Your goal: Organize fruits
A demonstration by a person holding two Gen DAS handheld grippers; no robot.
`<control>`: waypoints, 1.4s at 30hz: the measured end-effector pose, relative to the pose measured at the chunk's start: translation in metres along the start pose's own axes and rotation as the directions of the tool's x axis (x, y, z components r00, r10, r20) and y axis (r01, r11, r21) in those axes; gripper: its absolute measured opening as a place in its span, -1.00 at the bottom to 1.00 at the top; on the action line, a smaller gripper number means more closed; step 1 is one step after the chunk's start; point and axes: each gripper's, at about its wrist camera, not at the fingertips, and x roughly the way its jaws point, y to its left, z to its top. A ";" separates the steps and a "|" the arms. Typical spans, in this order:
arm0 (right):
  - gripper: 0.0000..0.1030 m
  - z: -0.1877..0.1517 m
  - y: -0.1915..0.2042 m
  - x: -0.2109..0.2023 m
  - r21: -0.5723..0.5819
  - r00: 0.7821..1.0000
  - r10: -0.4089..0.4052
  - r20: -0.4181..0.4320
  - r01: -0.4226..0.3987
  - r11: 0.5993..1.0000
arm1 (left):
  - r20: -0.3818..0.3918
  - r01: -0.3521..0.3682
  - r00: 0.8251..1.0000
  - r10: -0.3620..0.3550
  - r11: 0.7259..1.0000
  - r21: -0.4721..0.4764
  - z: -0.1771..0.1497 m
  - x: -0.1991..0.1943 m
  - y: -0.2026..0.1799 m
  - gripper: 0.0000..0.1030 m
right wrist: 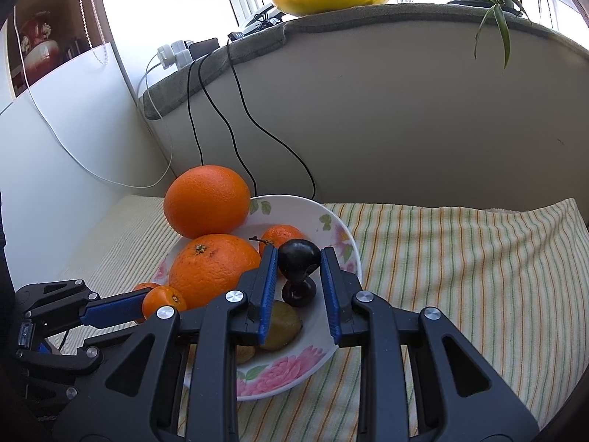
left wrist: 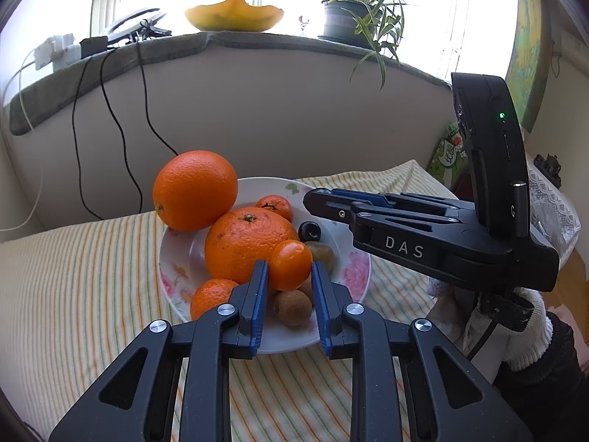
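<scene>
Left gripper [left wrist: 290, 270] low centre of the left wrist view, blue pads clamped on a kumquat [left wrist: 291, 265], small oval orange fruit held over the near part of the plate [left wrist: 353, 276]. In the right wrist view the same gripper comes in from the lower left, kumquat [right wrist: 163, 300] at its tip.

Right gripper [right wrist: 299, 269] low centre of its own view, pads clamped on a dark plum [right wrist: 298, 258]. A second dark fruit [right wrist: 299, 293] sits just under it; whether the two touch, can't tell. In the left wrist view the right gripper enters from the right, tip just beside a dark fruit [left wrist: 309, 231] on the plate; the grip is not clear from that side.

Plate is white with pink flowers, on a striped cloth [left wrist: 92, 276], centre of both views. On it: big orange [left wrist: 195, 189] at the back left rim, second orange [left wrist: 250, 245] touching it in front, small mandarin [left wrist: 275, 206] behind, another mandarin [left wrist: 211, 296] at the near left edge, brown kiwis [left wrist: 292, 307] near the front.

Gloved hand [left wrist: 515, 331] at the lower right holds the right gripper. Yellow bowl [left wrist: 233, 13] and potted plant [left wrist: 353, 18] on the sill, top of frame.
</scene>
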 end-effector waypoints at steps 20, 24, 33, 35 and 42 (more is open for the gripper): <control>0.44 0.001 -0.001 -0.008 0.012 0.999 -0.018 0.047 0.017 1.000 | 0.003 -0.020 1.000 0.020 1.000 0.005 -0.004 -0.002 -0.002 -0.08; 0.56 0.001 -0.002 -0.011 0.018 0.998 -0.019 0.058 0.018 1.000 | 0.010 -0.027 1.000 0.027 1.000 0.002 -0.004 -0.005 -0.002 -0.01; 0.62 0.000 -0.003 -0.012 0.020 0.998 -0.026 0.065 0.025 0.999 | 0.020 -0.036 0.999 0.036 0.999 -0.006 -0.004 -0.011 -0.003 0.16; 0.62 0.000 -0.002 -0.012 0.019 0.998 -0.027 0.065 0.026 0.999 | 0.022 -0.039 0.999 0.040 0.999 -0.009 -0.004 -0.012 -0.003 0.16; 0.64 0.000 0.003 -0.012 -0.001 0.998 -0.042 0.049 0.042 0.999 | 0.034 -0.047 0.998 0.048 0.999 -0.019 -0.005 -0.023 0.000 0.18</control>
